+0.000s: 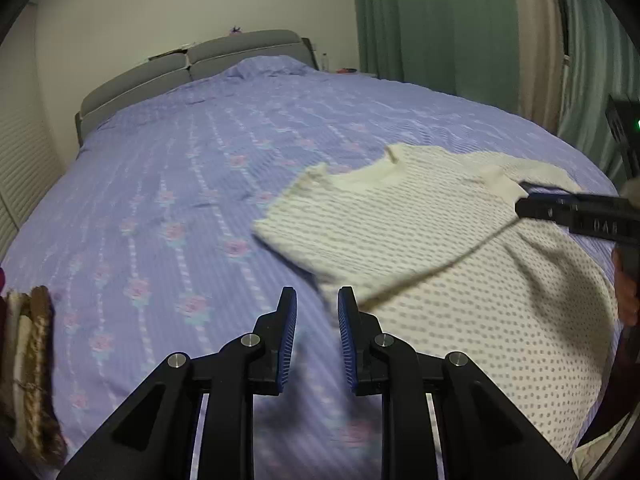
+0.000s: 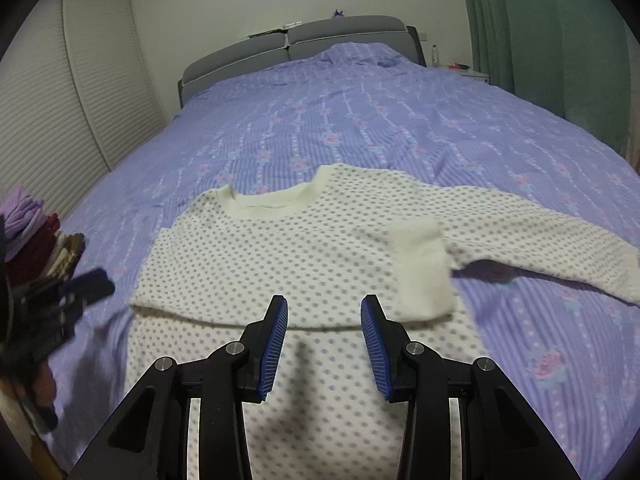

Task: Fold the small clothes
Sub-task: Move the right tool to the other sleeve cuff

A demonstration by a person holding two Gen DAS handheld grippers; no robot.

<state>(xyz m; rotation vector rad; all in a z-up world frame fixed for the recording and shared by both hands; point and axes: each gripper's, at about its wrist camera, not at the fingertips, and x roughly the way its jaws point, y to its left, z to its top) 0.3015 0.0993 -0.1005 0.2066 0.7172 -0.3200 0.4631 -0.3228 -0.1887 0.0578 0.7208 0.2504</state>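
Jaws apart — sweater [image 2: 320, 256] just beyond

Only one bit of lettering you can read: at the right edge of the left wrist view, the right gripper [image 1: 524, 200] reaches in from the side, and its black body carries pale raised characters that look like "DAB", with further characters cut off by the frame edge; a small round mark sits to their left on the same body. The lettering is faint and blurred, so treat the reading as uncertain. In the right wrist view you get no legible text, label, brand or number anywhere in the frame
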